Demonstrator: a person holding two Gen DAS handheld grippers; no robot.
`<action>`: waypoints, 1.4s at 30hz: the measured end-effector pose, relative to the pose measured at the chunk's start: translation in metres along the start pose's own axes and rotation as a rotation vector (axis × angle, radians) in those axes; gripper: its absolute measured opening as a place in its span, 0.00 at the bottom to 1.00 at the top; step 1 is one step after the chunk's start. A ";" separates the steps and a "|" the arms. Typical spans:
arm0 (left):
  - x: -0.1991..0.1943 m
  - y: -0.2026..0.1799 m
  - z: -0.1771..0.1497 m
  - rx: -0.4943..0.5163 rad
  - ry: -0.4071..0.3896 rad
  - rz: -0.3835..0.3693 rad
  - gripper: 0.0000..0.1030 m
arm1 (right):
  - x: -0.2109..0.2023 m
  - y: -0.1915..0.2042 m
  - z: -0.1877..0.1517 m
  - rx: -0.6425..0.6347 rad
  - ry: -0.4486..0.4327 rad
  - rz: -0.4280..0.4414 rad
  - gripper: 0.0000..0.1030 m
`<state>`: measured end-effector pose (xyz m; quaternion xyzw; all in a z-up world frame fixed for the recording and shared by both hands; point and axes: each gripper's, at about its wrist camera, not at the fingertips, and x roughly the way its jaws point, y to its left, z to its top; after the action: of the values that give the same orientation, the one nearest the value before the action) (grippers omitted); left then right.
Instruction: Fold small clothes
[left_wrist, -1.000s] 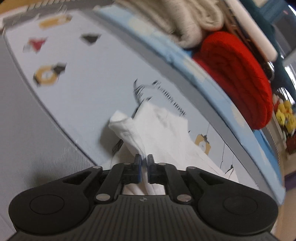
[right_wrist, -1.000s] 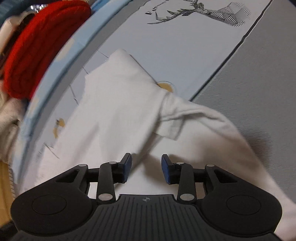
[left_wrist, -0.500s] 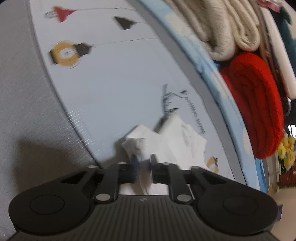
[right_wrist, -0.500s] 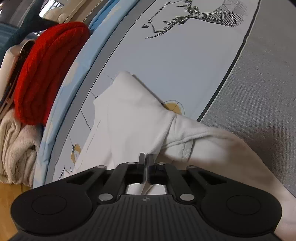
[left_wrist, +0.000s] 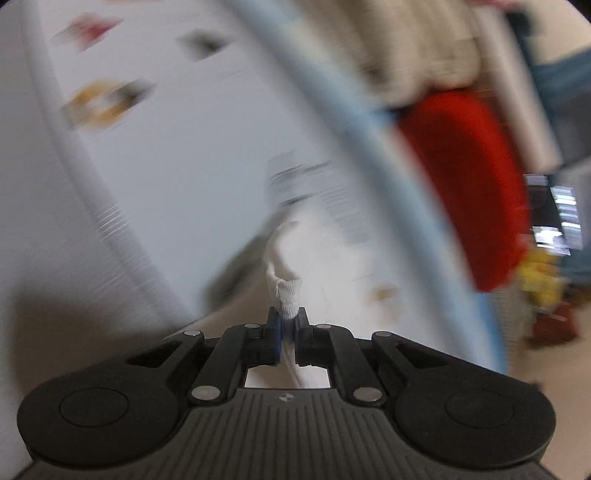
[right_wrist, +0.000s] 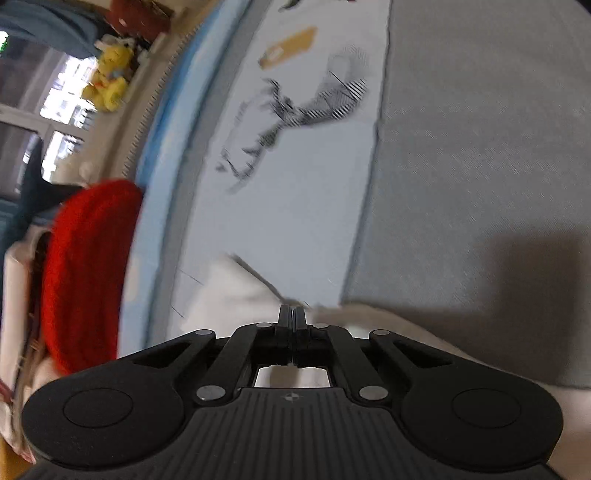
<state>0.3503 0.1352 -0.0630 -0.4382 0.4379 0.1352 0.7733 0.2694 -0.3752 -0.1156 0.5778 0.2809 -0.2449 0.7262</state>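
Observation:
A small white garment (left_wrist: 325, 258) lies on a pale blue printed sheet (left_wrist: 177, 177). My left gripper (left_wrist: 287, 319) is shut on a bunched edge of the white garment, which stands up between its blue pads. My right gripper (right_wrist: 291, 314) is shut on another edge of the same garment (right_wrist: 236, 291), whose cloth runs under and to the right of the fingers. Both views are blurred by motion.
A red knitted cushion (left_wrist: 469, 184) and a cream blanket (left_wrist: 417, 55) lie beyond the sheet's blue border; the cushion also shows in the right wrist view (right_wrist: 85, 269). Grey fabric (right_wrist: 480, 166) lies right of the sheet. Yellow soft toys (right_wrist: 109, 81) sit far back.
The right gripper, open a second ago, closed on the garment's edge. Both grippers have since swung with the cloth held; less of the garment shows flat in each view.

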 end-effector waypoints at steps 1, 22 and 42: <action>0.003 0.008 0.000 -0.037 0.014 0.049 0.08 | 0.000 0.003 -0.002 -0.017 0.012 -0.005 0.03; 0.054 -0.015 0.036 0.305 0.007 0.059 0.46 | 0.016 0.012 0.002 -0.043 0.002 -0.053 0.00; 0.048 -0.033 0.039 0.405 0.009 0.022 0.46 | 0.034 0.067 -0.021 -0.402 0.113 0.092 0.40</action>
<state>0.4195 0.1384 -0.0742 -0.2696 0.4644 0.0507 0.8421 0.3369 -0.3414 -0.0952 0.4462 0.3376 -0.1178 0.8204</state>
